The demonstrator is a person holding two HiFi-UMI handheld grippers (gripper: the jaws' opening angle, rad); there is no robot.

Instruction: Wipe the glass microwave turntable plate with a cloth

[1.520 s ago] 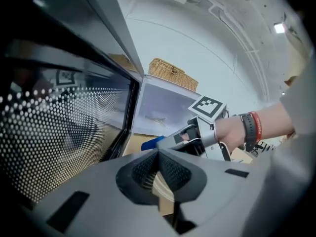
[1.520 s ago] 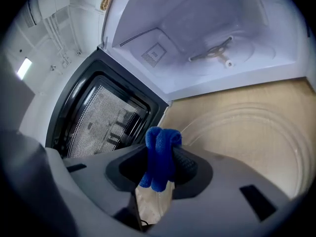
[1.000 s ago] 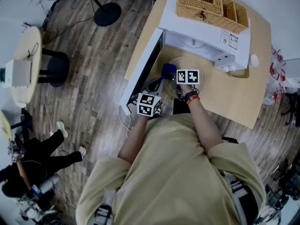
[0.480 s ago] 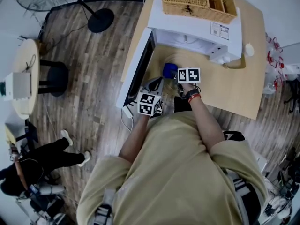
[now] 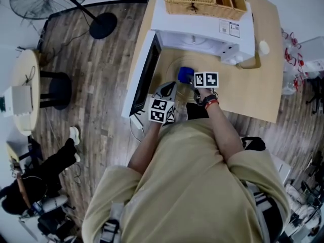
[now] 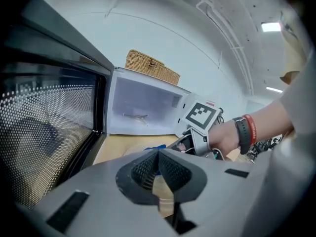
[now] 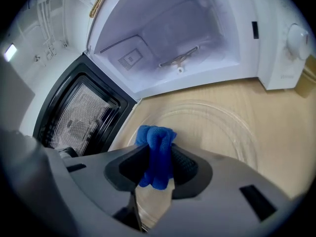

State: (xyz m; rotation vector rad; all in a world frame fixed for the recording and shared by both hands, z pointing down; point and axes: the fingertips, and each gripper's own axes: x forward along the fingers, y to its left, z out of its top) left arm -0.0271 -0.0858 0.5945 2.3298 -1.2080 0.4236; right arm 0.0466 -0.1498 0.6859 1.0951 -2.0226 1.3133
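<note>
Over the last second the right gripper (image 7: 159, 157) hardly shifted and kept the one blue cloth (image 7: 156, 135) pinched between its jaws; wiping was judged barely begun. The single glass turntable plate (image 7: 217, 127) lay on the table just ahead of and beneath those jaws, in front of the one open microwave (image 7: 187, 38). The left gripper (image 6: 158, 154), its jaws pressed together with nothing seen between them, waited beside the right one. There were two grippers in all.

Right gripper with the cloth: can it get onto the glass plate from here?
Probably yes. The right gripper, shut on the blue cloth, points at the glass plate, which lies on the table in front of the open microwave. Nothing stands between cloth and plate.
</note>
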